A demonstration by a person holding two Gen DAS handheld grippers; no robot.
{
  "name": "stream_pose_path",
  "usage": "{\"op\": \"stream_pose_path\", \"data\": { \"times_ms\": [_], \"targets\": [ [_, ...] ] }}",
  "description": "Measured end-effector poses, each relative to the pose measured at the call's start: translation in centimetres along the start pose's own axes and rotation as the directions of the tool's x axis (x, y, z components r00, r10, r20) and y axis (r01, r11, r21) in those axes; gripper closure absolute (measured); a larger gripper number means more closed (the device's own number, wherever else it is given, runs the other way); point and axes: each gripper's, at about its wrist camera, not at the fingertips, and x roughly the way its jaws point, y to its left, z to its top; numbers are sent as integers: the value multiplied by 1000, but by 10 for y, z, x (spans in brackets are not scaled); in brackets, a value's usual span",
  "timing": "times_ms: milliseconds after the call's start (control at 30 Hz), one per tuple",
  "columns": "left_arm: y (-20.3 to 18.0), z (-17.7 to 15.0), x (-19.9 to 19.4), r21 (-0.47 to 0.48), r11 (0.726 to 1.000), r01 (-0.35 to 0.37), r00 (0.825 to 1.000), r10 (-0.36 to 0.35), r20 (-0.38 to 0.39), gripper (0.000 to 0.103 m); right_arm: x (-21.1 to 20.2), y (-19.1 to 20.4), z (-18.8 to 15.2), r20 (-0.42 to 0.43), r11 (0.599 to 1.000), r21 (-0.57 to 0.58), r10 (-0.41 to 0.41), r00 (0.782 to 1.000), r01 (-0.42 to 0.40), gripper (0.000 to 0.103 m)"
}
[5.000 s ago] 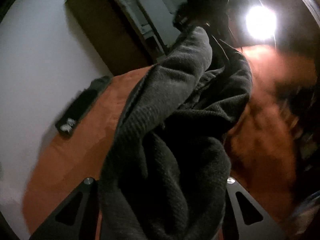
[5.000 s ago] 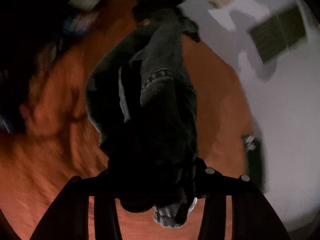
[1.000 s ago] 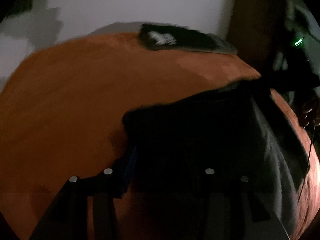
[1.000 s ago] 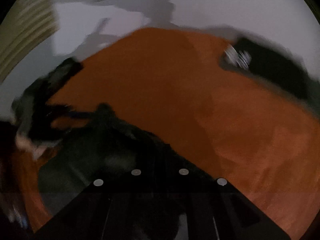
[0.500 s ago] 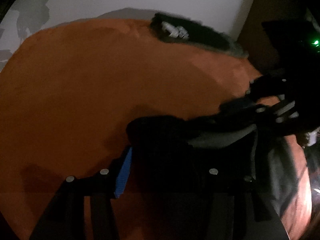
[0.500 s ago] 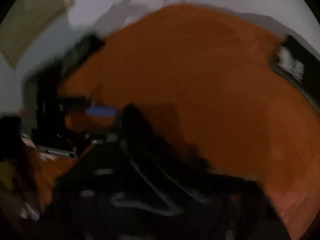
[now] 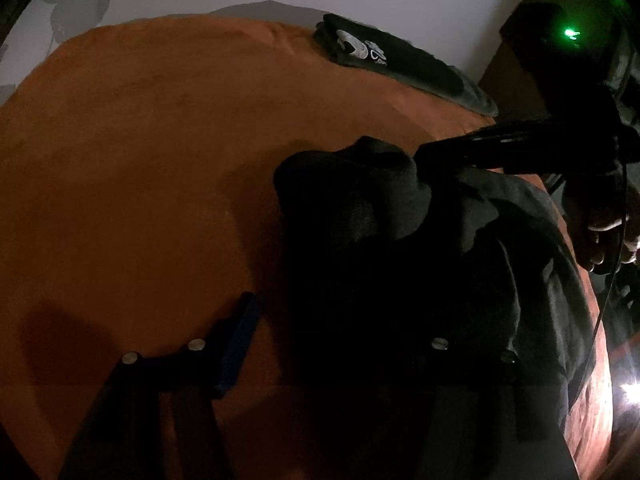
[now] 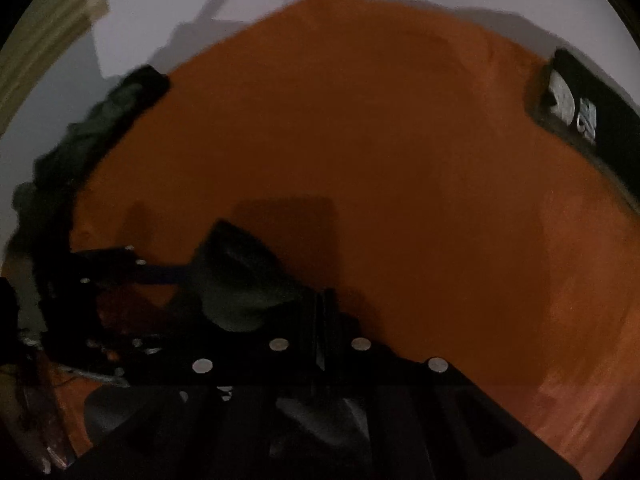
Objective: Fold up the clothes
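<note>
print: folded dark garment [image 7: 404,66] carries a white graphic, letters too small and blurred to read. It lies far ahead of the left tool [image 7: 340,344], at the far edge of the orange surface [image 7: 160,140]; in the right wrist view it's far ahead and to the right [image 8: 588,116].
other markings: none legible. Green light [image 7: 570,34] glows up and to the right of the left tool.
left tool: jaws have just been opening, now well apart. Left finger with blue pad [image 7: 236,344] stands clear over orange surface; right finger lost in dark cloth, contact there can't be told.
right tool: [image 8: 320,320] jaws closed to a slit, pinched on a bunched edge of the dark grey garment [image 7: 400,240].
garment position: crumpled on the orange surface, right under and just ahead of both tools; raised fold just left of the right tool's tips [image 8: 240,280].
tool spacing: close together, right tool entering from the right in the left wrist view [image 7: 480,148].
hand: fingers [image 7: 608,228] visible behind the right tool.
</note>
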Motion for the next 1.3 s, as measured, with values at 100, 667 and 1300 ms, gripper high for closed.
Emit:
{"op": "stream_pose_path", "data": {
  "times_ms": [100,667,1300],
  "targets": [
    [1,9,-3,-6,1000,-2,1000,2,6,40,-10,-6,8,47,998,38,48,998,-50,88],
    [7,-4,12,-51,999,4,999,-2,37,38,42,-92,6,183,696,528,467,865,-487,92],
    [31,45,22,-136,986,-100,993,108,49,32,-54,-113,-53,115,971,223,56,992,-81,103]
  ]
}}
